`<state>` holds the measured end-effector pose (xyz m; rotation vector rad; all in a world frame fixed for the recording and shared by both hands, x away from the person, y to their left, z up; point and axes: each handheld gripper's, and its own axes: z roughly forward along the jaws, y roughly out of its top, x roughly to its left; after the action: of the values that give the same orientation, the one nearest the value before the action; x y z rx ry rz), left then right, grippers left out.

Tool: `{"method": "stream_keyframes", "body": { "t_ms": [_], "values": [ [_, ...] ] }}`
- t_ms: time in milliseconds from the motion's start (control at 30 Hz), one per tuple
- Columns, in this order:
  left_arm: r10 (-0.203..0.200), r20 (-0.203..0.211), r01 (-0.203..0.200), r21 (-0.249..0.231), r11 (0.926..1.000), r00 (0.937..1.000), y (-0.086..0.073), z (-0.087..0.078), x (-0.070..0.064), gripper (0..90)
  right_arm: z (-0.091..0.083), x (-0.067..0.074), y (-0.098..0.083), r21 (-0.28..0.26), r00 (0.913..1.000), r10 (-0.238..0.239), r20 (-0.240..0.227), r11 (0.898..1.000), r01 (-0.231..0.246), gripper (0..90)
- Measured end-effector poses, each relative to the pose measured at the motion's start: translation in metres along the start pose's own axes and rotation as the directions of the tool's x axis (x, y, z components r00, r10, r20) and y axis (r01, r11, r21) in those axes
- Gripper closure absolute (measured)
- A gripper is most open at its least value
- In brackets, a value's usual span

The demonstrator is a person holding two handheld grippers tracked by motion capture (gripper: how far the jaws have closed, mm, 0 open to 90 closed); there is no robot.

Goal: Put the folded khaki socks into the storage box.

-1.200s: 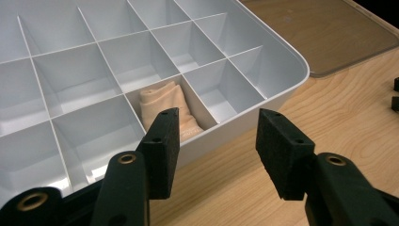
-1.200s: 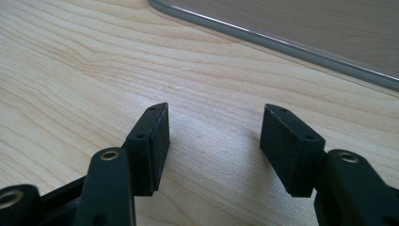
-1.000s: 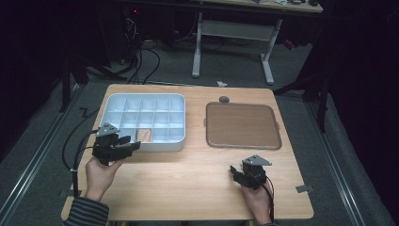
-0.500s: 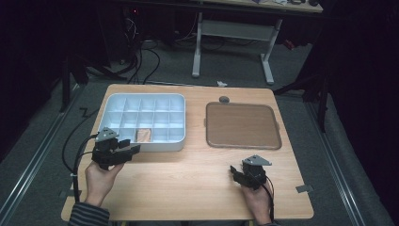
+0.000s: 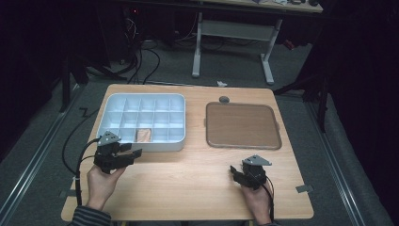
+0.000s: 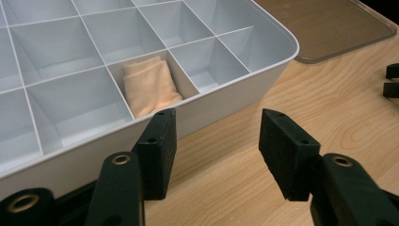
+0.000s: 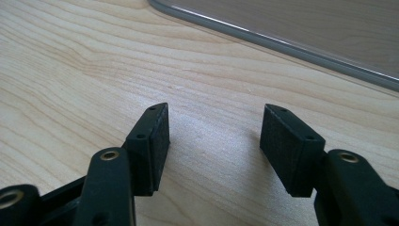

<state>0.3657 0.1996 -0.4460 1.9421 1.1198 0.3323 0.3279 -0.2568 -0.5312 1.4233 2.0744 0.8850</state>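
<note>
Since the earlier frame, the left gripper (image 5: 123, 156) has been drawn back toward the lower left, off the white compartment tray (image 5: 109, 105); its jaws have just been opening and stand wide, nothing held. The folded peach cloth (image 6: 151, 86) is left in a front-row cell: placement judged complete. The right gripper (image 5: 241, 176) is seen wide, empty, low on the light wooden table (image 5: 188, 188).

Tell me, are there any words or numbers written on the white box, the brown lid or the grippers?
None can be read: the white divided box, the folded cloth in it, the brown lid, the table and both grippers, left and right, show no text.
</note>
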Motion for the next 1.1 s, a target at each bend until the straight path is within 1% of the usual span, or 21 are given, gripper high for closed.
{"method": "stream_keyframes", "body": {
  "t_ms": [333, 733, 900, 1100],
  "values": [
    [-0.022, 0.009, 0.022, -0.006, 0.9997, 0.9997, -0.01, 0.005, -0.002, 47.1, 0.0, 0.0, 0.0, 0.001, 1.0, 0.0, 0.0, 1.0, 0.0, 43.1],
    [-0.038, 0.012, 0.038, 0.005, 0.9993, 0.9992, -0.019, 0.012, -0.003, 46.2, 0.0, 0.0, 0.0, 0.0, 1.0, 0.0, 0.0, 1.0, 0.0, 43.1],
    [-0.04, 0.014, 0.04, 0.018, 0.999, 0.9991, -0.024, 0.016, -0.003, 46.0, 0.0, 0.0, 0.0, 0.0, 1.0, 0.0, 0.0, 1.0, 0.0, 43.1],
    [-0.053, 0.021, 0.053, 0.027, 0.9982, 0.9984, -0.028, 0.021, -0.002, 45.7, 0.0, 0.0, 0.0, 0.0, 1.0, 0.0, 0.0, 1.0, 0.0, 43.1]
  ]
}}
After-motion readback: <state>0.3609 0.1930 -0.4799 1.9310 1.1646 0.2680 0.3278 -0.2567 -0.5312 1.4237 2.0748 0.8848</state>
